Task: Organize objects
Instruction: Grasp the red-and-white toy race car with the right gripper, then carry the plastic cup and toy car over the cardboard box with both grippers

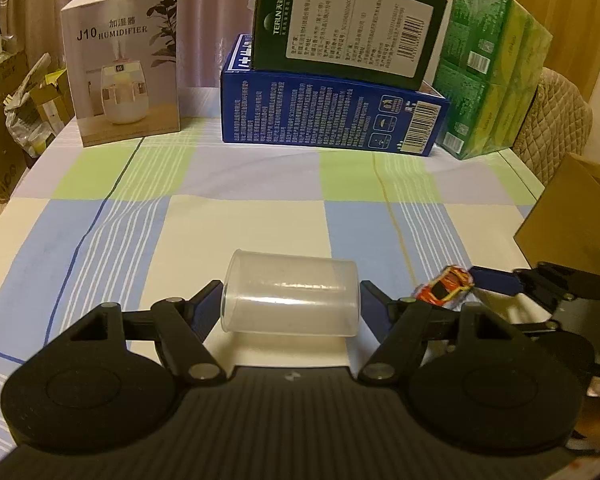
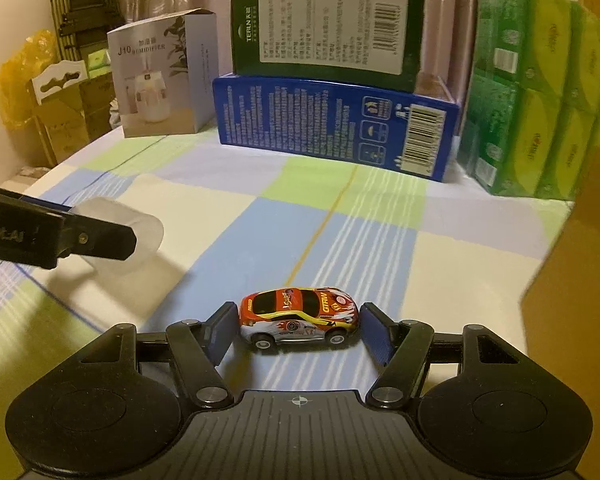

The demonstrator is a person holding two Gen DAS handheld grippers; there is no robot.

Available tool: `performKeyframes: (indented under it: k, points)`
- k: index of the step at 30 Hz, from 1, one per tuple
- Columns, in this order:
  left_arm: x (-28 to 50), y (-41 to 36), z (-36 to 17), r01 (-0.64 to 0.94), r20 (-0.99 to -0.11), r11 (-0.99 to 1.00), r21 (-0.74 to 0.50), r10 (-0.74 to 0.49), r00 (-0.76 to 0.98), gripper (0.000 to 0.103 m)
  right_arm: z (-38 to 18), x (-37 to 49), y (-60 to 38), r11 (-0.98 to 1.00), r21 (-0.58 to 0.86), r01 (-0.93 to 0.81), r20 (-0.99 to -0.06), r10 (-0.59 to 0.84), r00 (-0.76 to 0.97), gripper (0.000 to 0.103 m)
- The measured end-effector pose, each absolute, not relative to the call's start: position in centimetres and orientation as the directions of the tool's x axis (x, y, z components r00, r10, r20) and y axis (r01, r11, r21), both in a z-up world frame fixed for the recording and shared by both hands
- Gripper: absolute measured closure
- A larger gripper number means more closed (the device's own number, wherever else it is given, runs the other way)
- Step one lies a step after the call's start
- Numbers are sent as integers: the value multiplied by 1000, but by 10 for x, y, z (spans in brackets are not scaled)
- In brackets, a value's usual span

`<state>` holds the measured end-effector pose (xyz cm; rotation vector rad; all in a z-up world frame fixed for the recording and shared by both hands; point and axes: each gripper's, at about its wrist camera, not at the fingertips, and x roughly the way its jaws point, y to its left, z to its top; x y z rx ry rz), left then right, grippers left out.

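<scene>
Tabletop [image 1: 260, 208]: cloth checked in pale blue, light green, lilac and cream, with white stripes. Cup [image 1: 291, 294]: clear, colourless plastic. Toy car [image 2: 299, 316]: red-orange, yellow stripe, white and silver flanks, black windows. Boxes behind: one white-grey [image 1: 122, 64], one blue [image 1: 332, 118], one dark green [image 1: 346, 24]. Packs [image 1: 492, 72]: green and yellow.

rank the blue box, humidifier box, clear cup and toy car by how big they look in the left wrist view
1. blue box
2. humidifier box, close behind the blue box
3. clear cup, though it lies nearest the camera, so it is likely smaller than it looks
4. toy car, partly hidden and blurred
</scene>
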<state>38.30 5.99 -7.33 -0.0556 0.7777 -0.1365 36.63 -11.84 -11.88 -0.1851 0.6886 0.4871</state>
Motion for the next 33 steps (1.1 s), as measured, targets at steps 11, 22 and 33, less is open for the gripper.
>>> performKeyframes:
  k: [11, 22, 33]
  points:
    - [321, 53, -45, 85, -692, 989, -122, -146, 707, 34, -62, 299, -145, 904, 79, -420, -622, 374, 688, 40]
    - [231, 44, -11, 17, -703, 991, -132, -106, 703, 34, -23, 201, -173, 886, 140, -442, -594, 432, 678, 40]
    - [169, 11, 40, 45, -670, 990, -131, -122, 732, 34, 28, 138, -220, 907, 166, -387, -572, 408, 712, 40]
